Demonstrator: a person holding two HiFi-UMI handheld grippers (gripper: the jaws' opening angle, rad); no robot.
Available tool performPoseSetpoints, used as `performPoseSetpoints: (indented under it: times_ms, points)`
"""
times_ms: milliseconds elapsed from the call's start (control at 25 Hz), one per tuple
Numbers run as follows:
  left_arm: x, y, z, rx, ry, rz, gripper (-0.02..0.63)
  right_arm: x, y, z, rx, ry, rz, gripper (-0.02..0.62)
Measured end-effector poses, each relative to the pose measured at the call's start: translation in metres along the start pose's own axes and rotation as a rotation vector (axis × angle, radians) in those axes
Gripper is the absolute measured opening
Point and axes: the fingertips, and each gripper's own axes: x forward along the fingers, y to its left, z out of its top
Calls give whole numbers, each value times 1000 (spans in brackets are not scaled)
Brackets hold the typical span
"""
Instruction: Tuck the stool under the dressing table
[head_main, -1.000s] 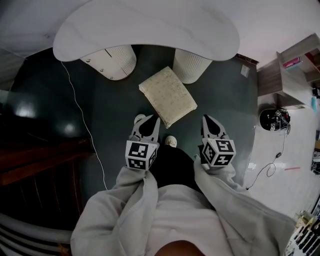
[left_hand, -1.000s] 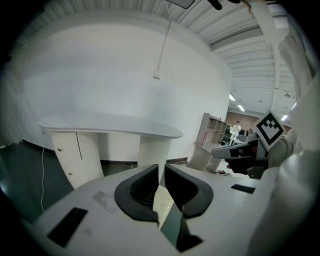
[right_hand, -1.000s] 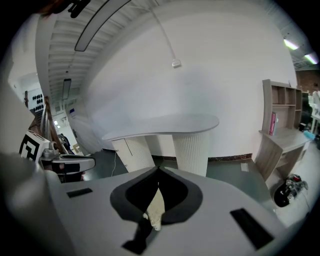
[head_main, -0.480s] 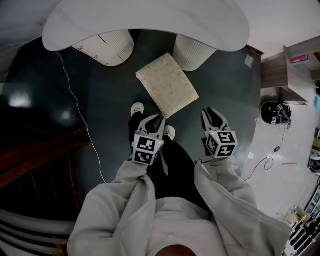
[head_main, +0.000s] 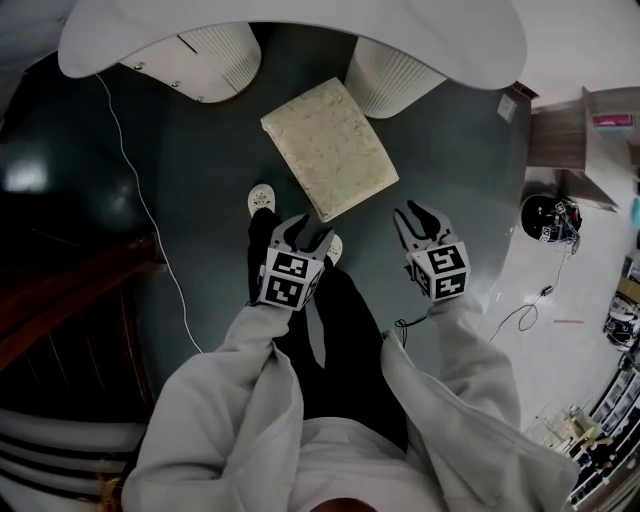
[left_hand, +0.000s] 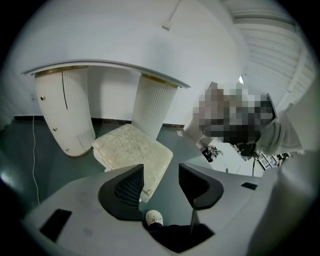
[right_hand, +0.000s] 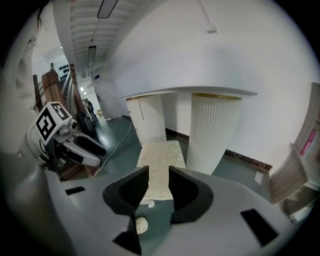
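Head view: stool (head_main: 328, 148) stood on the dark floor (head_main: 200, 200) in front of the desk (head_main: 300, 30). It sat skewed, its far corner near the right of the two ribbed pedestals (head_main: 395, 75), and was not yet tucked. Left tongs (head_main: 305, 232) and right tongs (head_main: 418, 215) hung short of its near edge, touching nothing. A white cord (head_main: 140, 200) ran down the floor on the left, well apart.

Left gripper view: jaws had just been opening and stood spread and empty. The cushion's near corner showed beyond the gap, with a shoe (left_hand: 154, 217) below.

Right gripper view: jaws had also just been opening, parted less widely, with nothing pinched. The stool lined up past them.

Judgement: best to meet the near edge at both corners, square the stool to the gap first, then push evenly. A lopsided shove would likely drive it into the right pedestal.
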Motion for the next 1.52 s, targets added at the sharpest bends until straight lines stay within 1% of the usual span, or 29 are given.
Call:
performPoseSetpoints:
  times_ms: [240, 440, 600, 680, 760, 880, 1000, 1080, 1280, 1440, 1520]
  points:
    - [31, 12, -33, -24, 79, -1, 212, 36, -12, -26, -43, 88, 41, 204]
    - [61, 14, -63, -35, 138, -11, 224, 66, -26, -51, -71, 143, 43, 224]
    - [83, 16, -83, -55, 181, -16, 230, 93, -32, -71, -111, 197, 67, 249]
    - [95, 20, -87, -73, 188, -6, 232, 106, -36, -80, -153, 232, 83, 274]
    - [106, 26, -90, -100, 188, 11, 233, 118, -40, -89, -201, 258, 88, 281]
    - [120, 34, -93, -165, 203, 41, 233, 133, -47, -99, -288, 292, 91, 282]
    - [133, 44, -100, -212, 216, 76, 238, 145, -51, -111, -351, 351, 113, 309]
    - [139, 50, -104, -227, 227, 83, 241, 153, -55, -116, -372, 384, 115, 328]
    - [149, 52, -115, -252, 283, 66, 262, 171, -65, -129, -385, 453, 121, 380]
    - [156, 45, -126, -262, 330, 51, 272, 180, -71, -138, -430, 505, 130, 411]
    - [161, 45, -128, -266, 336, 55, 273, 184, -75, -143, -454, 538, 142, 427]
